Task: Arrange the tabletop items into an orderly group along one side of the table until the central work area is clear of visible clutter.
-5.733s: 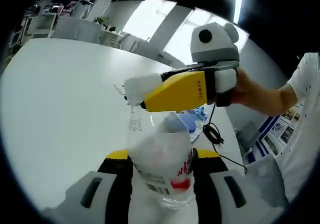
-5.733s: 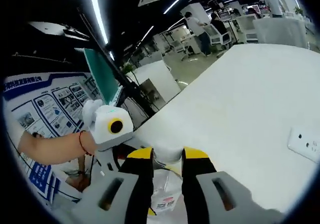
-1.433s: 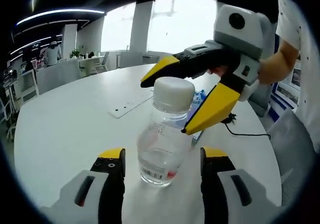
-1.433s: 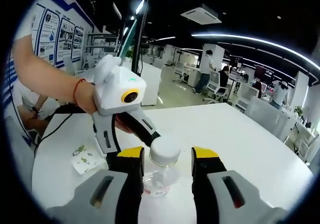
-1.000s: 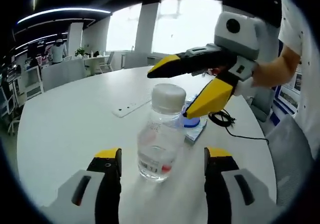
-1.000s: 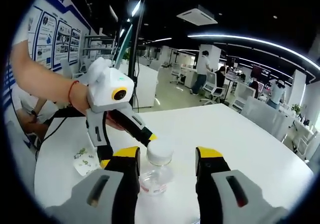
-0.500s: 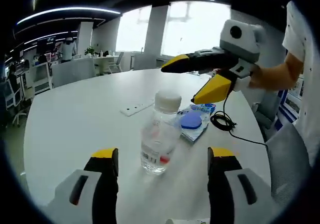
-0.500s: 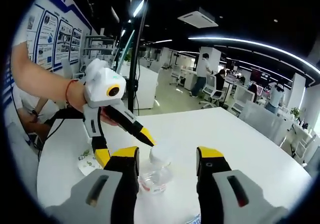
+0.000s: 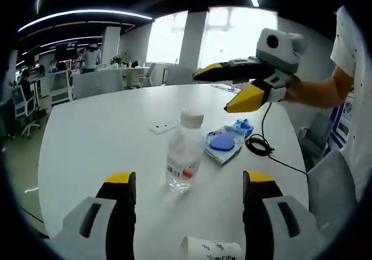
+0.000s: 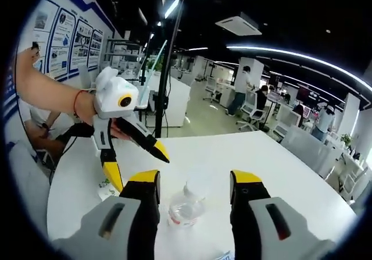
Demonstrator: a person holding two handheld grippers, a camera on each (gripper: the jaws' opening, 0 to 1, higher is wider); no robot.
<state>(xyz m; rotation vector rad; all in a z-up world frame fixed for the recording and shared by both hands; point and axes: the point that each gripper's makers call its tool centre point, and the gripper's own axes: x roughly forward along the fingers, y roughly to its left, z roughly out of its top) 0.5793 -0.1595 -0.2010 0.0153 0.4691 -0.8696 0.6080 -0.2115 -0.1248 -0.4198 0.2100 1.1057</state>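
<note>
A clear plastic bottle with a white cap stands upright and free on the white round table. In the left gripper view my left gripper is open, its yellow-tipped jaws wide apart and short of the bottle. My right gripper comes in from the right, open, above and behind the bottle. In the right gripper view the bottle sits between and beyond my right gripper, which holds nothing. The left gripper hangs open to the bottle's left.
A blue packet and a coiled black cable lie right of the bottle. A white power strip lies behind it. A paper cup with green print lies on its side at the near edge. Office desks and chairs stand beyond the table.
Both grippers let go of the bottle and have drawn back from it, so it looks smaller in each view. The bottle stays upright where it was.
</note>
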